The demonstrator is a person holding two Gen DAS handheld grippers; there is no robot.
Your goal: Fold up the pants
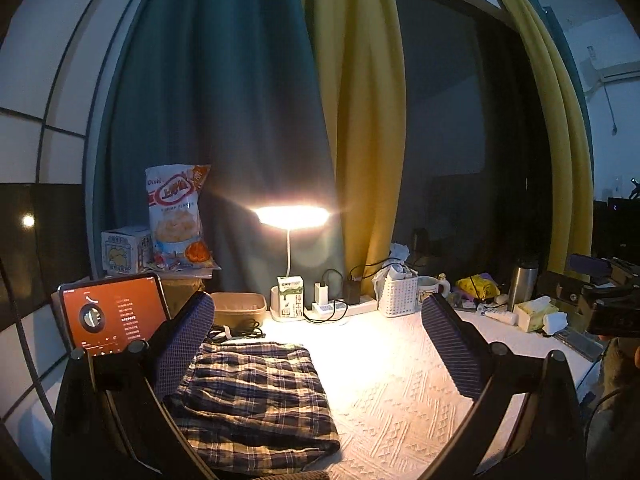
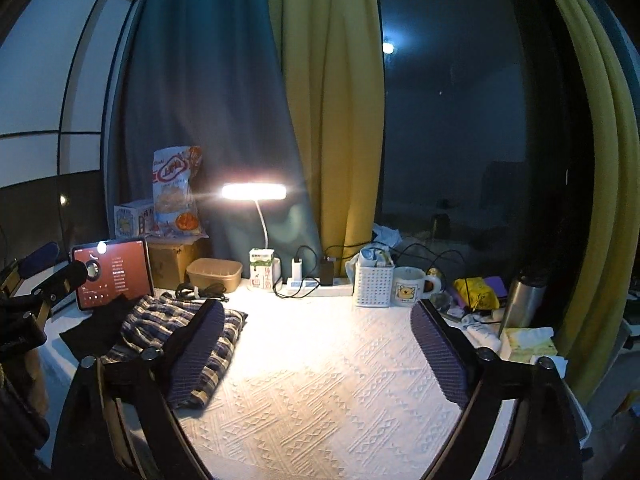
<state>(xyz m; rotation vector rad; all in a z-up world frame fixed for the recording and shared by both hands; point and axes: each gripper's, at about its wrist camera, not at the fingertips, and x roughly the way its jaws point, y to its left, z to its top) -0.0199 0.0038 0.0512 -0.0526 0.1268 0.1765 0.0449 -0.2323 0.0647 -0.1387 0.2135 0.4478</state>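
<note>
Left gripper: nearest my left lens; I read its jaws spread wide with nothing between them, hanging over the tabletop, pads clear of the cloth.
Right gripper: likewise released and empty above the bare cloth; I see its body at the right edge of my left view.
Pants: plaid, navy and cream, folded into a compact rectangle, lying flat on the tabletop's left side; in my right view they sit behind the left finger.
Tabletop: covered by a white cloth with a raised geometric weave.
Tablet: propped upright at far left behind the pants, screen lit red-orange.
Snack bag: standing on a cardboard box, beside a small printed carton.
Tan tray: shallow, empty as far as I can tell, against the curtain.
Desk lamp: switched on, white stem, glaring.
Milk carton: at the lamp's base.
Power strip: plugs and cables attached.
White basket: perforated, stuffed with items.
Mug: cartoon print, just beside the basket.
Steel flask: upright at far right, near a tissue pack.
</note>
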